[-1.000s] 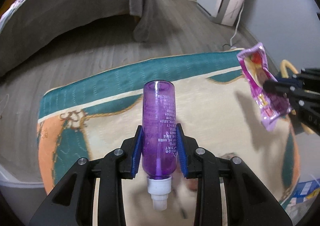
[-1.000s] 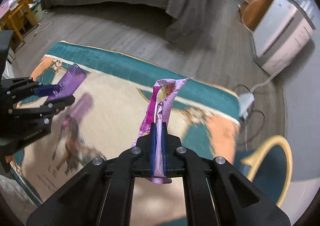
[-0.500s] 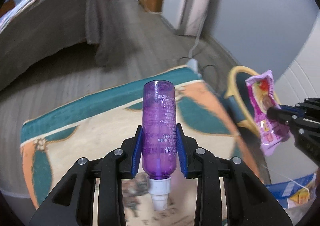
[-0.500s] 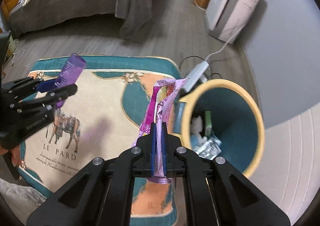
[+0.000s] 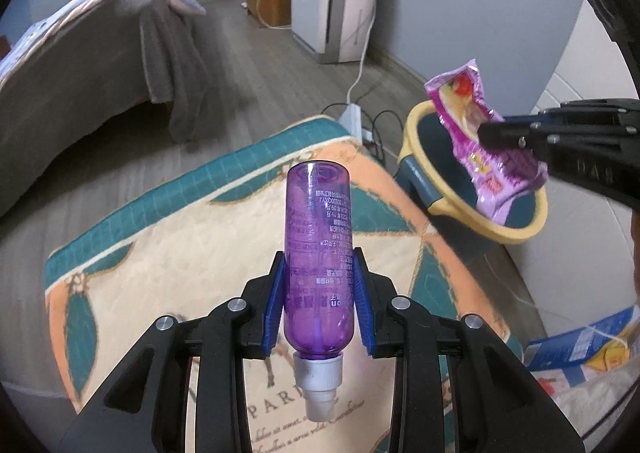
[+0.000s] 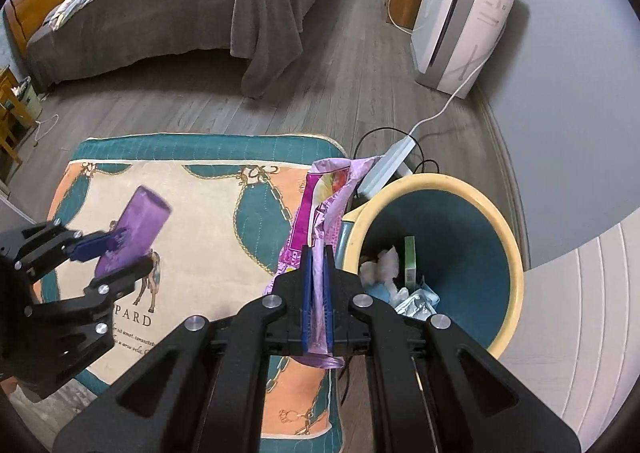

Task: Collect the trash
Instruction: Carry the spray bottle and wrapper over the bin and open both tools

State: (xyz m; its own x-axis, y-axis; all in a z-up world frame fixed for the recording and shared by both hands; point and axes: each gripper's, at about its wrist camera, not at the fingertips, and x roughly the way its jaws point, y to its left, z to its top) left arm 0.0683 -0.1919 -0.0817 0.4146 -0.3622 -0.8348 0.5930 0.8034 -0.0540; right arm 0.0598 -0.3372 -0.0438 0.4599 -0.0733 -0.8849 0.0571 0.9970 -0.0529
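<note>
A clear purple bottle (image 5: 319, 249) with a white cap sits between the blue pads of my left gripper (image 5: 319, 281), which is shut on it, cap toward the camera. It hangs over the patterned rug (image 5: 168, 245). My right gripper (image 6: 316, 269) is shut on a crumpled pink snack wrapper (image 6: 324, 205), held just left of the rim of a yellow and teal trash bin (image 6: 508, 253). The bin holds tissues and a green box. From the left wrist view the wrapper (image 5: 480, 141) hangs over the bin (image 5: 440, 197); the right wrist view shows the left gripper (image 6: 116, 257) with the bottle (image 6: 136, 233).
A bed (image 6: 180, 13) with a grey cover stands at the back. A white air purifier (image 6: 464, 21) stands against the wall, its cable running to a power strip (image 6: 388, 165) beside the bin. A blue carton (image 5: 580, 337) lies at the right edge.
Both grippers have swung right across the rug, carrying bottle and wrapper. The bin has come into view, and the wrapper now hangs beside its rim.
</note>
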